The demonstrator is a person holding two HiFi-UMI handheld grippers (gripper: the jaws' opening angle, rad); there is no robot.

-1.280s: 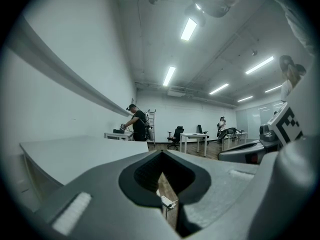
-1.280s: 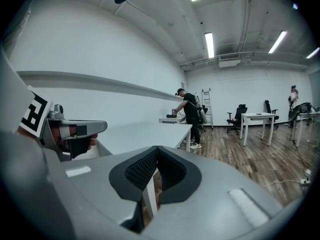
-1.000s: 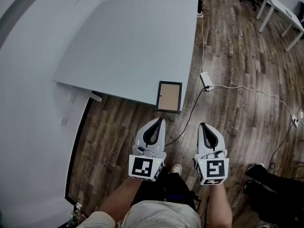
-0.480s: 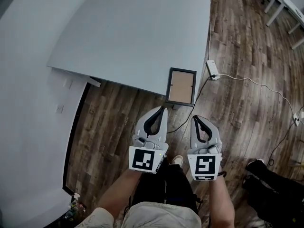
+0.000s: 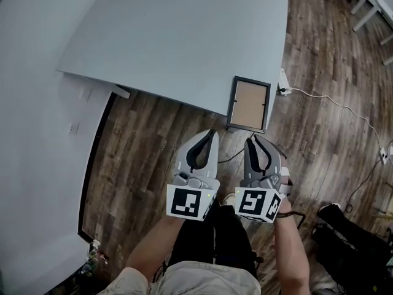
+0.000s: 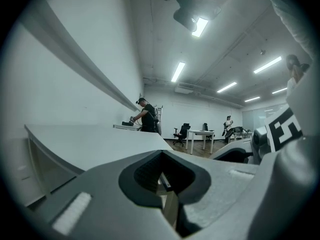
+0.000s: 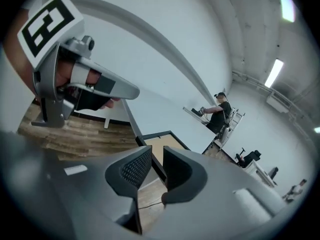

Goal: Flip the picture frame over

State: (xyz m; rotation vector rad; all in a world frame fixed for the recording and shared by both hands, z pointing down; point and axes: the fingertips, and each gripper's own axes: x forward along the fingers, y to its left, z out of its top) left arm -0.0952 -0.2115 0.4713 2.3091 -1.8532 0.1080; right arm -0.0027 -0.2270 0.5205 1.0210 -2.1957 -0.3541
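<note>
Head view showed the left gripper [image 5: 212, 134] closed and empty beside the right gripper [image 5: 250, 141], whose empty jaws had just been opening slightly, probably readying for the picture frame [image 5: 249, 103] lying backing-up beyond, on the near corner of the table [image 5: 184, 42].

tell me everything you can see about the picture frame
The picture frame is a rectangle with a thin dark border around a tan, cardboard-looking panel, probably its backing. It lies flat at the near right corner of the pale grey table, long sides running away from the person, near end at the table's edge. Only the table touches it.
</note>
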